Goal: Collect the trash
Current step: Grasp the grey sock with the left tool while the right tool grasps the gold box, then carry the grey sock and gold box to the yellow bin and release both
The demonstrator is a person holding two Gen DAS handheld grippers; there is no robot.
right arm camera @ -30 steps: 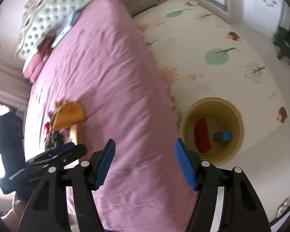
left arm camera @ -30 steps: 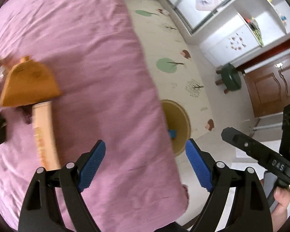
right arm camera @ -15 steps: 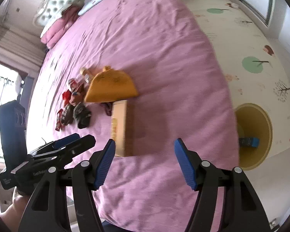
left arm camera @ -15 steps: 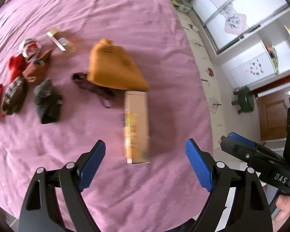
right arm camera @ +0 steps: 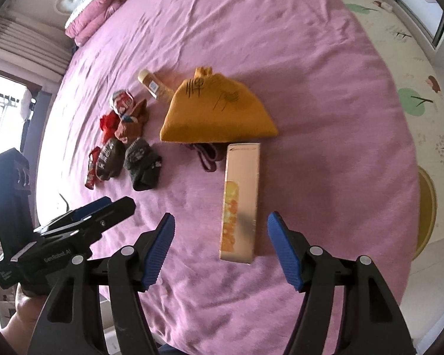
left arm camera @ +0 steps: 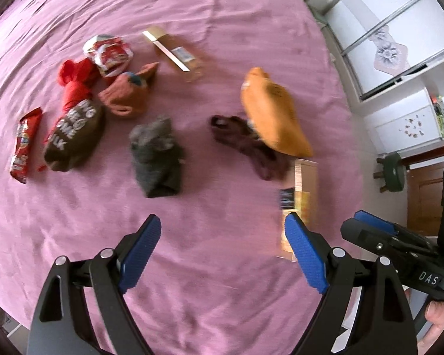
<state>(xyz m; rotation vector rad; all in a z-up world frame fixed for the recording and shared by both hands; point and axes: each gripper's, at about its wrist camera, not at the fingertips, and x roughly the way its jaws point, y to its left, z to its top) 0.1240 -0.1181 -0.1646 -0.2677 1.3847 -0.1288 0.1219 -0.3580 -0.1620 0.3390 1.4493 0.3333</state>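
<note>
A long tan cardboard box point(right arm camera: 241, 201) lies on the pink bed, straight ahead of my open, empty right gripper point(right arm camera: 219, 245); it also shows in the left wrist view point(left arm camera: 299, 201). My left gripper point(left arm camera: 222, 254) is open and empty, hovering over bare bedspread below a grey sock point(left arm camera: 157, 156). Wrappers lie at the left: a red snack wrapper point(left arm camera: 23, 145), a crumpled red-white packet point(left arm camera: 109, 53) and a small gold box point(left arm camera: 174, 51). An orange cloth pouch point(right arm camera: 216, 112) lies beyond the long box.
Socks lie among the trash: red point(left arm camera: 74, 85), brown lettered point(left arm camera: 74, 136), rust point(left arm camera: 130, 91) and maroon point(left arm camera: 245, 142). A yellow bin point(right arm camera: 427, 210) stands on the floor right of the bed. Pillows point(right arm camera: 94, 14) sit at the head. A green stool point(left arm camera: 393, 174) stands by the door.
Both grippers have swung from the bed's edge and the floor bin toward the items on the bed. The long box is now ahead of the right gripper. Both jaws stayed open.
</note>
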